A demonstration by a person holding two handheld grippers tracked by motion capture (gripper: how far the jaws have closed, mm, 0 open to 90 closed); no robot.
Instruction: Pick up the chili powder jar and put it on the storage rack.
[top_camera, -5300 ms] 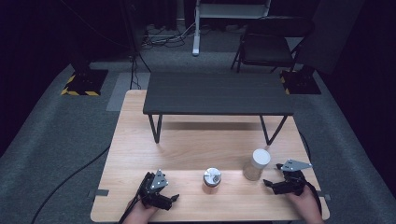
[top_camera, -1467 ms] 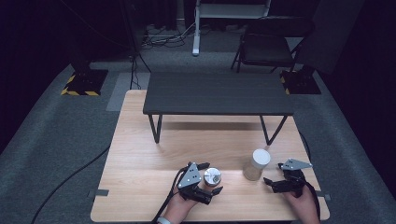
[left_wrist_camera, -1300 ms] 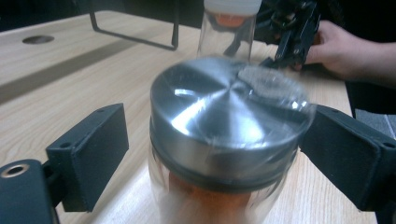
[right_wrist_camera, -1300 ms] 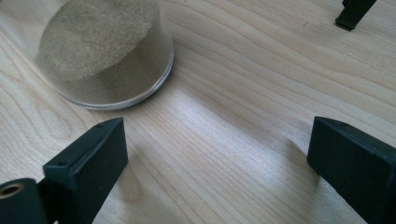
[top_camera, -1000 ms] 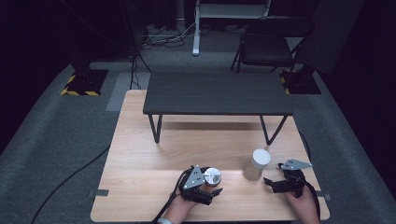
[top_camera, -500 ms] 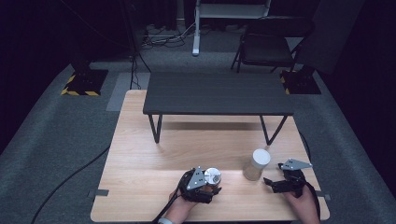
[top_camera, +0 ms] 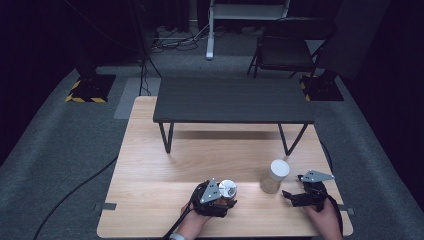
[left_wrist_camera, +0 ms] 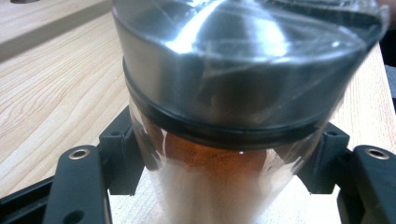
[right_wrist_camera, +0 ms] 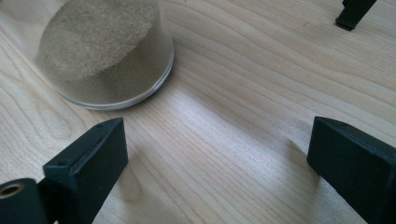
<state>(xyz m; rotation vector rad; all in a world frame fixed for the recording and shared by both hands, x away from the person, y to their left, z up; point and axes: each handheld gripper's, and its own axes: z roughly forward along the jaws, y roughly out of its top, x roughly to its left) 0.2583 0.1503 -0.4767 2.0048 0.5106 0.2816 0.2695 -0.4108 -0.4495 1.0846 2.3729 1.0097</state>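
A small glass jar (top_camera: 227,188) with a shiny metal lid stands near the front middle of the wooden table (top_camera: 150,165). My left gripper (top_camera: 226,199) reaches it from the front-left, and its jaws have just been closing on it. In the left gripper view the jar (left_wrist_camera: 243,93) holds reddish-brown contents, and both black fingers (left_wrist_camera: 119,158) press on its glass sides. A taller jar (top_camera: 275,176) of sandy powder stands to the right. My right gripper (top_camera: 290,196) rests open just right of it. In the right gripper view that jar (right_wrist_camera: 105,51) lies ahead and to the left of the right gripper (right_wrist_camera: 219,158).
A low dark bench table (top_camera: 232,100) spans the back half of the wooden table, and one of its legs (right_wrist_camera: 352,11) shows in the right gripper view. A chair (top_camera: 285,47) and floor cables lie beyond.
The left gripper came from the front left to the small jar and its jaws closed around it. The right gripper and the tall jar stayed put.
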